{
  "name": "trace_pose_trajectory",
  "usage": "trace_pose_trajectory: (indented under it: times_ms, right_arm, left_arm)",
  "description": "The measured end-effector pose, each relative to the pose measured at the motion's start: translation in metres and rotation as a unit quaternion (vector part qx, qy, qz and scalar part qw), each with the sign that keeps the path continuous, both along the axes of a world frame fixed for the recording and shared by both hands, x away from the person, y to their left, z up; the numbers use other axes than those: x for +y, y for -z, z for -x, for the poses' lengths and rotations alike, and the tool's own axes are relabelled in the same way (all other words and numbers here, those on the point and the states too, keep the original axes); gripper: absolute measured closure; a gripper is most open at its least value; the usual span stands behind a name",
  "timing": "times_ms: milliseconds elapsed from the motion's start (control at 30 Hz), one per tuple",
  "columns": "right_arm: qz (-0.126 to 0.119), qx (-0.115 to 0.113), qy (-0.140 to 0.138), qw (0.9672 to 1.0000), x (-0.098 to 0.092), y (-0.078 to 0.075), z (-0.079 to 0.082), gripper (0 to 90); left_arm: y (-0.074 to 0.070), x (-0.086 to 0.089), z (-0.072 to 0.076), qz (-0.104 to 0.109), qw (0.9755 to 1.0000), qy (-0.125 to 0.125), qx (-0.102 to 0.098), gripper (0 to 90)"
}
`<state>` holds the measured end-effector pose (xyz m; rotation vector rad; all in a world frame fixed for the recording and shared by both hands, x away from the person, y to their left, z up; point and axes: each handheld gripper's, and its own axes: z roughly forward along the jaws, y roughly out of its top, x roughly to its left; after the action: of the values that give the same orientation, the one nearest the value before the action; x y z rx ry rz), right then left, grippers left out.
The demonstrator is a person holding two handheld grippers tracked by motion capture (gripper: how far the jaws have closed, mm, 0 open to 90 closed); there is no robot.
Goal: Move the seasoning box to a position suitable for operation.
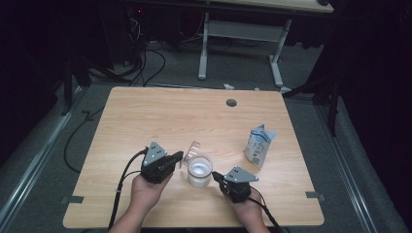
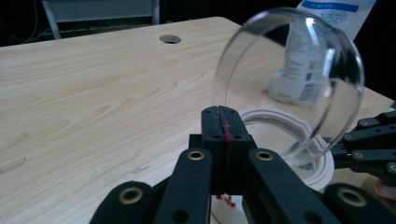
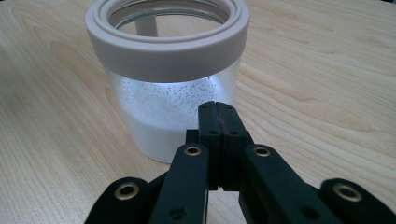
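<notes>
Holding the clear lid (image 2: 289,79) by its edge like that is fine, but it's a thin grip. The left tool (image 1: 176,156) has its jaws pressed tight on the lid's rim, and the lid hangs tilted, almost on edge, just above and to the left of the jar (image 1: 199,171). The jar sits near the front middle of the surface (image 1: 145,116), upright, open, with white powder or grains in the bottom and a pale collar around its mouth.

The right tool (image 1: 217,177) is pressed together with nothing between its jaws, tip just beside the jar's right wall. I can't tell if it's touching.

If the lid is going back on, I'd level it out first, centre it over the collar, then lower straight down. Coming in tilted will probably catch one side of the collar and nudge the jar. Keeping that shut right tool against the jar wall as a brace seems smart, since it looks light enough to slide.

The white pouch (image 1: 259,144) stands well off to the right, out of the way.
</notes>
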<state>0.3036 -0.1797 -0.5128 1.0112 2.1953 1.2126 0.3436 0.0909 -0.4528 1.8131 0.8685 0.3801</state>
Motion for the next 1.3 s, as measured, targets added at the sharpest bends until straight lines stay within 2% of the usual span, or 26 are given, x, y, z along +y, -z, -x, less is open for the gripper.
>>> trace_pose_trajectory:
  times_ms: [200,500,600,833,1033,1100,1300]
  right_arm:
    - [0.002,0.0,0.0,1.0,0.0,0.0,0.0,90.0]
    - [0.002,0.0,-0.003,1.0,0.0,-0.001,0.002,90.0]
    - [0.002,-0.001,-0.003,1.0,-0.001,-0.002,0.005,90.0]
    - [-0.005,-0.006,-0.025,0.9997,0.001,-0.009,0.02,90.0]
    - [-0.012,-0.011,-0.058,0.9982,0.02,-0.012,0.029,90.0]
    - [-0.003,-0.017,-0.068,0.9976,0.028,-0.012,0.03,90.0]
    - [0.012,-0.021,-0.072,0.9971,0.047,-0.01,0.019,90.0]
  left_arm:
    - [0.005,0.001,0.001,-0.001,1.0,-0.003,0.003,89.9]
    - [0.024,0.003,0.009,-0.007,0.9998,-0.003,0.018,89.9]
    - [0.027,0.004,0.014,-0.016,0.9997,-0.001,0.016,89.9]
    - [0.042,0.012,0.026,-0.025,0.9995,-0.001,0.018,89.4]
    - [0.05,0.032,0.032,-0.029,0.9993,-0.017,0.017,85.3]
    - [0.052,0.037,0.033,-0.031,0.9992,-0.02,0.017,84.1]
    - [0.055,0.046,0.034,-0.029,0.9993,-0.02,0.015,81.4]
